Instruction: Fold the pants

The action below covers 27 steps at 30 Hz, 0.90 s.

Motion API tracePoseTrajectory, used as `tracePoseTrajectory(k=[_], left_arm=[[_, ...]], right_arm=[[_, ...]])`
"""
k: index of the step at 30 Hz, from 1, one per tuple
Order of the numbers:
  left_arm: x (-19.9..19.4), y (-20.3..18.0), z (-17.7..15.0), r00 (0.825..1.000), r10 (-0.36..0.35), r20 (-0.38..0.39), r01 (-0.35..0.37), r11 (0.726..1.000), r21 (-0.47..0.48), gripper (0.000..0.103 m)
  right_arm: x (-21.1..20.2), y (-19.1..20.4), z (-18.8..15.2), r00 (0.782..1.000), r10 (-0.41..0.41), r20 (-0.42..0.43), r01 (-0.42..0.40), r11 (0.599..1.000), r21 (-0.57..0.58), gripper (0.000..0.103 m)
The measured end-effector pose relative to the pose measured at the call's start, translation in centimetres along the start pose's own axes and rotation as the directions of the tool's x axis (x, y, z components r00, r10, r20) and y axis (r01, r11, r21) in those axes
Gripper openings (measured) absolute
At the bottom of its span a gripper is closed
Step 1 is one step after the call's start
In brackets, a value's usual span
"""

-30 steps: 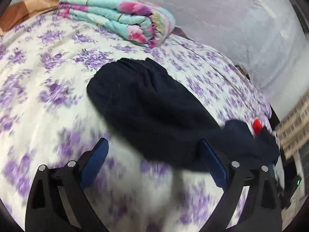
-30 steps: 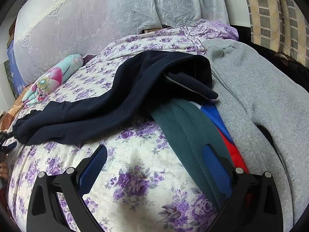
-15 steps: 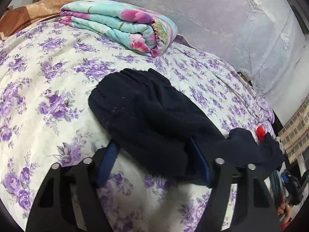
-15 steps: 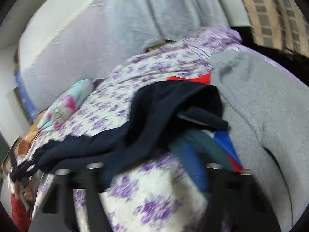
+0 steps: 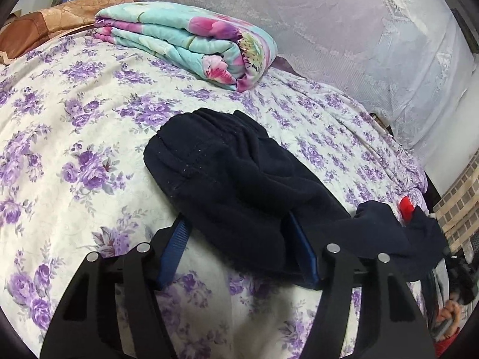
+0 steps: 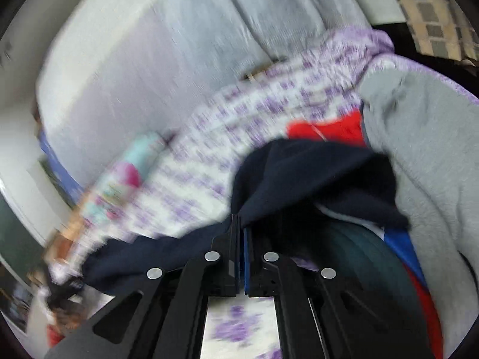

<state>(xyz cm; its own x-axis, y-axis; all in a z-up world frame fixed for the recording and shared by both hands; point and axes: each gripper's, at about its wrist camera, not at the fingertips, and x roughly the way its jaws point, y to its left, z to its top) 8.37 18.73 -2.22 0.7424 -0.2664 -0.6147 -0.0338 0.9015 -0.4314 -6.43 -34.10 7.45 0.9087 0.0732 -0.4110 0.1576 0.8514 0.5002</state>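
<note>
Navy pants (image 5: 233, 173) lie across the purple-flowered bedsheet (image 5: 74, 119), their gathered waistband end toward the folded quilt. My left gripper (image 5: 236, 224) is closing: a thick bunch of the navy cloth sits between its blue pads (image 5: 302, 251), which press on it. In the blurred right wrist view, the other end of the navy pants (image 6: 314, 173) hangs lifted off the pile. My right gripper (image 6: 241, 221) is shut on its edge, pads together.
A folded floral quilt (image 5: 191, 45) and a brown pillow (image 5: 60, 21) lie at the head of the bed. Grey pants (image 6: 425, 149), a red garment (image 6: 329, 128), a dark green one (image 6: 359, 254) and a blue one (image 6: 401, 239) are piled at the right.
The left jaws have narrowed from wide apart onto the navy bunch. The right jaws have shut on the pants' edge, and that gripper has risen and rolled, lifting the cloth.
</note>
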Motion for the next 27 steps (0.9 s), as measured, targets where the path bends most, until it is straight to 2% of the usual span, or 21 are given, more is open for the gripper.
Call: tracePoseTrajectory(k=[3,4,6,9,13,16,18,21,23,26,27], left_arm=[[-0.9,-0.6,-0.3,0.999,-0.031,0.014,0.031,0.999,0.024,0.062],[-1.2,-0.8,-0.5,0.999,-0.044,0.018,0.044,0.999,0.033,0.062],[-1.9,-1.0,-1.2,0.997,-0.073,0.024,0.072,0.996,0.043,0.063],[-2.4,-0.7,-2.2,0.997,-0.080,0.009,0.079,0.996,0.033,0.064],[-3.2,-0.4,-1.8,0.998,-0.065,0.006,0.065,0.997,0.040,0.064],[-4.2,-1.7,0.4,0.998,0.003,0.068,-0.011,0.994,0.111,0.065],[-3.8,-3.2,3.0,0.996,0.033,0.082,-0.045,0.987,0.151,0.083],[-1.3,-4.6,6.6,0.998,0.045,0.035,-0.049,0.988,0.149,0.083],[1.0,-5.4,8.6,0.997,0.083,-0.003,-0.081,0.984,0.162,0.083],[5.2,-5.9,11.3,0.977,0.208,-0.054,-0.194,0.961,0.195,0.083],[7.2,-5.5,12.0,0.963,0.248,-0.110,-0.223,0.955,0.195,0.083]], right_arm=[[-4.6,2.1,0.0,0.991,0.129,0.036,-0.129,0.991,-0.021,0.002],[-5.3,2.3,-0.3,0.990,0.134,0.036,-0.132,0.991,-0.033,0.002],[-6.3,2.3,-2.0,0.994,0.109,0.008,-0.109,0.993,-0.046,0.002],[-6.8,0.8,-5.7,0.997,0.048,-0.061,-0.050,0.998,-0.033,0.002],[-7.0,-0.8,-10.5,0.980,0.001,-0.199,-0.004,1.000,-0.013,0.002],[-6.5,-1.4,-12.5,0.957,-0.036,-0.286,0.027,0.999,-0.035,0.002],[-6.3,-1.5,-12.8,0.954,-0.040,-0.299,0.033,0.999,-0.029,0.002],[-6.2,-1.5,-13.0,0.955,-0.046,-0.292,0.041,0.999,-0.024,0.002],[-5.9,-1.6,-13.2,0.953,-0.047,-0.300,0.046,0.999,-0.010,0.002],[-4.8,-2.6,-13.4,0.942,-0.051,-0.331,0.059,0.998,0.016,0.004],[-4.5,-2.9,-13.5,0.940,-0.050,-0.337,0.063,0.998,0.028,0.006]])
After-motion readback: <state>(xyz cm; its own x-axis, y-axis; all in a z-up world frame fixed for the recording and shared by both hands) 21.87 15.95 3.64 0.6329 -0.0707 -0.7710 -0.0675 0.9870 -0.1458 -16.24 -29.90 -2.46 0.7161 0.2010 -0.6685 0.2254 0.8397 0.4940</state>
